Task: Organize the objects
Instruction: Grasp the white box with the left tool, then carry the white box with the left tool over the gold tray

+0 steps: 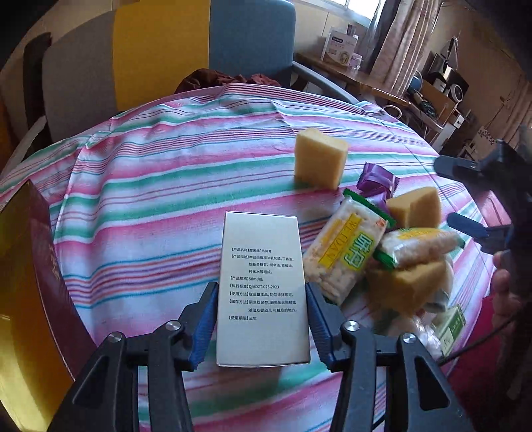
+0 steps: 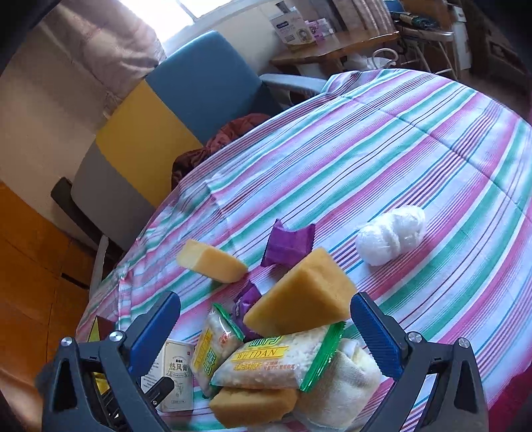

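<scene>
Box (image 1: 262, 292) clamped upright in left gripper (image 1: 261, 319).

Blue chair (image 2: 212, 83), sunlit window (image 2: 159, 13)

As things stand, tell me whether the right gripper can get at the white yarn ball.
Probably yes. The right gripper is open and holds nothing. The white yarn ball lies alone on the striped cloth, beyond the sponge-and-snack pile; it would have to pass over that.

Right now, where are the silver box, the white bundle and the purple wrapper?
silver box (image 1: 262, 292): left wrist view, middle of its printed face.
white bundle (image 2: 392, 234): right wrist view, its centre.
purple wrapper (image 2: 289, 246): right wrist view, its flat middle.
</scene>
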The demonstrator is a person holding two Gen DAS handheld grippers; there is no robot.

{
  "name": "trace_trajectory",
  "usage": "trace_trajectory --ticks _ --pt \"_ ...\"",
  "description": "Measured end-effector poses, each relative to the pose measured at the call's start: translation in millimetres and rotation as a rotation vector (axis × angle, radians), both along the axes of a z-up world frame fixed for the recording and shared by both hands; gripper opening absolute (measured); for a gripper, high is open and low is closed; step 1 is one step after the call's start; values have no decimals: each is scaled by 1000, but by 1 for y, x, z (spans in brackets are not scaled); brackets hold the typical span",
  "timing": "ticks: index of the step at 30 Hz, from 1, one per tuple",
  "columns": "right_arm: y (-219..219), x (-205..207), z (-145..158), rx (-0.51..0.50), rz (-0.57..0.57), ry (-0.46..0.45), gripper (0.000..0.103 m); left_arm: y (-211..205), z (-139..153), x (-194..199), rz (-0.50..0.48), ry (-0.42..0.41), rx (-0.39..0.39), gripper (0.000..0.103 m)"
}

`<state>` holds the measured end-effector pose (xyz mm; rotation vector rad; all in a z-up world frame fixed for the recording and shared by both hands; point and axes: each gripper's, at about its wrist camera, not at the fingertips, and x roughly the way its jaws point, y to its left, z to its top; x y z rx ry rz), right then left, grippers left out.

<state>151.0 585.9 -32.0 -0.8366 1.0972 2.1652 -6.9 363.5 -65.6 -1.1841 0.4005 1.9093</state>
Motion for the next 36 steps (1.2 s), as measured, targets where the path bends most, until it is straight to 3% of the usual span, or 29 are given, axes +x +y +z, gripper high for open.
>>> trace_trajectory --ticks 5,10,15,19,33,36 --pt "-4 -10 -8 -18 42 -21 103 -25 9 20 -16 14 40 51" --pt "-21 -22 0 -9 162 60 103 -54 18 34 -21 7 80 51" --pt "-51 -53 -8 10 354 -11 103 -77 26 40 -19 4 116 51" --pt "-70 -72 -18 39 442 -95 103 -94 36 42 -6 8 152 51" --pt "-78 -139 -40 -28 527 -120 103 -141 56 38 60 8 240 52" --pt "-96 -158 -45 -1 590 -183 103 -151 61 38 77 19 258 52"
